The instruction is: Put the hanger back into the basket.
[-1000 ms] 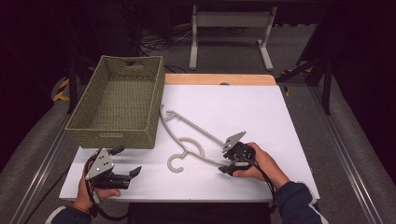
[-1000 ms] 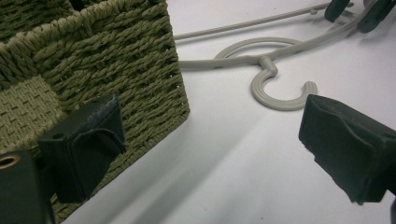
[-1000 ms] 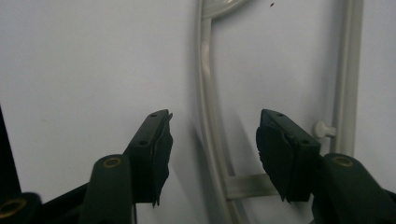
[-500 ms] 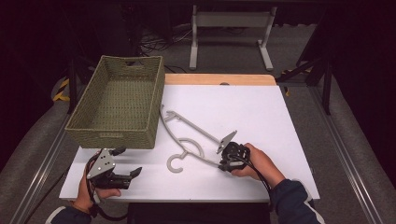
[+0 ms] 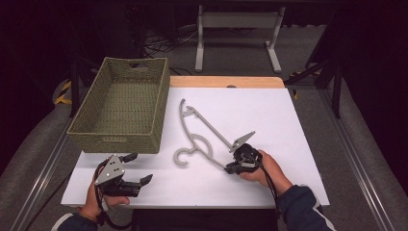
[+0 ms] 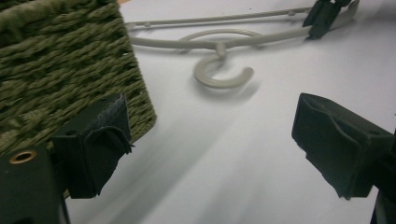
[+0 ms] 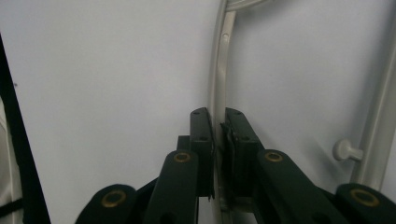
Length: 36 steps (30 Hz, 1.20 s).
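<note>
While both rest low over the bench (image 5: 298,125):
Right hand-held gripper (image 7: 218,122): just closed, pinching hanger (image 5: 204,131) arm.
Left hand-held gripper (image 5: 138,168): spread, basket (image 5: 120,108) just beside.

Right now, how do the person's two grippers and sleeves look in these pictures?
Both tools are black. The left gripper carries a grey three-cornered plate on top, has brass-coloured pins at its joints and blocky black pads, one frayed at the edge. The right gripper also bears a grey plate, and has flat black linkage arms with brass-coloured pins. A black cable trails from each. The sleeves are dark blue.
</note>
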{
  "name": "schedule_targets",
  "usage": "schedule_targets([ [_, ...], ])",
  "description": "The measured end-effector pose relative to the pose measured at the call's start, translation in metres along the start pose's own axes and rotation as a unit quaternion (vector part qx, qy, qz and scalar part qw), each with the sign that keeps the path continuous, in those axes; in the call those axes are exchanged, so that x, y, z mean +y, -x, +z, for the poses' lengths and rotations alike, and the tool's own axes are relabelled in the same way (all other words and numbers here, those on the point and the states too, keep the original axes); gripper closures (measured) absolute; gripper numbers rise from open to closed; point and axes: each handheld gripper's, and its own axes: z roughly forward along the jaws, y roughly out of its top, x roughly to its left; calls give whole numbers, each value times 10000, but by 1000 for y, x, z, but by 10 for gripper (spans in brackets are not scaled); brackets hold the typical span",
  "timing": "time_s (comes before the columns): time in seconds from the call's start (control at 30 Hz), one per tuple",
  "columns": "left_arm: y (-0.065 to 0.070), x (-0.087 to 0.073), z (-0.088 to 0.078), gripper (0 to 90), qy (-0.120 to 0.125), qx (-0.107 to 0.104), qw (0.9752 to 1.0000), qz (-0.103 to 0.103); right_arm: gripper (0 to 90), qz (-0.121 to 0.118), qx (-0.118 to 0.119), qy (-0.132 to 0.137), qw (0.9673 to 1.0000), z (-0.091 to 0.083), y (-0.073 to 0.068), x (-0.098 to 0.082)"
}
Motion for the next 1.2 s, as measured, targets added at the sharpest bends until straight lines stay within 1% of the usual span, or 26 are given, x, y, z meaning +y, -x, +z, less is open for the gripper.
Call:
schedule_targets([
  [0.03,2,1,2,128,-12,-53,10000,-31,832,143,81,195,9997,0,1,0],
  [0.07,3,2,4,130,-7,-74,10000,3,833,228,127,344,9991,-1,3,1],
  [0.13,5,4,7,143,-1,-136,9999,-46,833,389,191,578,9974,-3,5,0],
  [0.23,8,8,16,159,55,-308,9993,-222,833,650,330,963,9927,-6,9,-2],
  [0.33,13,15,29,180,65,-524,9979,-367,833,740,398,1250,9886,-10,9,-2],
  [0.4,16,21,38,185,97,-635,9969,-451,833,698,411,1406,9868,-12,7,-2],
  [0.43,17,25,43,203,138,-666,9965,-479,833,705,492,1530,9845,-14,6,-2],
  [0.5,18,32,51,205,248,-778,9954,-496,833,654,447,1693,9824,-16,3,-1],
  [0.53,20,37,56,214,298,-812,9949,-526,833,657,503,1816,9799,-18,2,-1],
  [0.6,21,49,67,242,486,-992,9917,-661,833,598,536,2104,9743,-21,-2,0],
  [0.63,21,54,72,260,552,-1049,9903,-730,833,600,559,2191,9723,-23,-3,0],
  [0.67,21,58,76,286,622,-1077,9891,-785,832,596,567,2327,9691,-24,-3,-1],
  [0.73,20,73,89,312,868,-1252,9850,-810,832,580,550,2500,9649,-26,-5,-1],
  [0.77,20,77,94,351,901,-1267,9839,-887,833,555,504,2603,9626,-27,-7,-1],
  [0.8,20,81,100,357,954,-1307,9821,-969,833,552,545,2678,9603,-27,-7,-2],
  [0.83,21,85,107,366,1012,-1414,9792,-1049,832,540,573,2751,9582,-28,-7,-2],
  [0.87,21,85,107,398,1012,-1414,9792,-1049,832,540,573,2751,9582,-28,-7,-2],
  [0.9,22,89,119,401,997,-1472,9780,-1092,832,469,544,2909,9540,-31,-8,-3],
  [0.93,23,90,123,408,1009,-1574,9755,-1164,832,459,552,2918,9538,-32,-9,-3],
  [0.97,23,91,126,422,1016,-1612,9745,-1183,832,421,494,2923,9541,-32,-9,-3],
  [1.0,24,93,131,439,1034,-1613,9748,-1145,832,394,472,2938,9539,-32,-10,-3],
  [1.03,24,94,133,445,1064,-1698,9725,-1186,832,393,512,2985,9522,-32,-10,-4],
  [1.07,25,95,136,457,1075,-1768,9710,-1198,832,383,525,2991,9520,-32,-11,-4],
  [1.1,25,96,137,470,1065,-1768,9718,-1138,831,347,509,3005,9518,-31,-12,-4],
  [1.13,25,97,138,479,1094,-1850,9687,-1246,831,329,522,3009,9517,-31,-12,-3],
  [1.2,25,97,138,539,1074,-1832,9686,-1291,831,307,539,3008,9517,-30,-14,-3],
])
